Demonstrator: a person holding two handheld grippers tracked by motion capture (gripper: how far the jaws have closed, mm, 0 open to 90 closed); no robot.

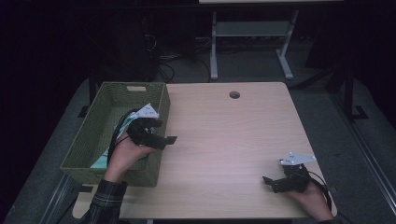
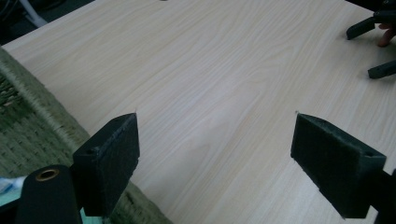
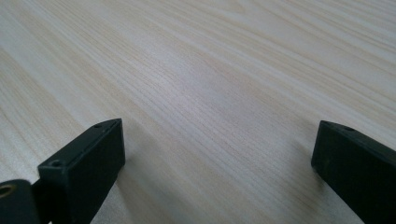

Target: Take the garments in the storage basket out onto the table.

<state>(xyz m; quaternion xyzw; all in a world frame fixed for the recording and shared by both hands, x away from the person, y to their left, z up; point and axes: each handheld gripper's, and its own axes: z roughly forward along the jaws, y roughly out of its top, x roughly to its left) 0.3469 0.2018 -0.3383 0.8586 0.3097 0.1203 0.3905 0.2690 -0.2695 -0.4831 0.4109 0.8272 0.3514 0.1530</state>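
Woven green basket (image 1: 100, 135) sitting at 9 o'clock on table (image 1: 224, 140), teal item (image 1: 100, 162) lying inside. I am holding left gripper (image 1: 170, 140) over basket's right rim, jaws wide, empty. Right gripper (image 1: 266, 179) resting at 4 o'clock, spread, empty. Advising: lift clear of rim before swinging; open tabletop toward 3 o'clock.

Wearing a dark plaid sleeve (image 1: 108, 196) on the left forearm. Carrying two black grippers, left gripper (image 1: 161, 133) and right gripper (image 1: 269, 182), each showing thick rectangular foam-faced pads (image 2: 114, 158), small screw holes, a grey three-cornered plate (image 1: 296, 158) and trailing black cable (image 1: 116, 133).
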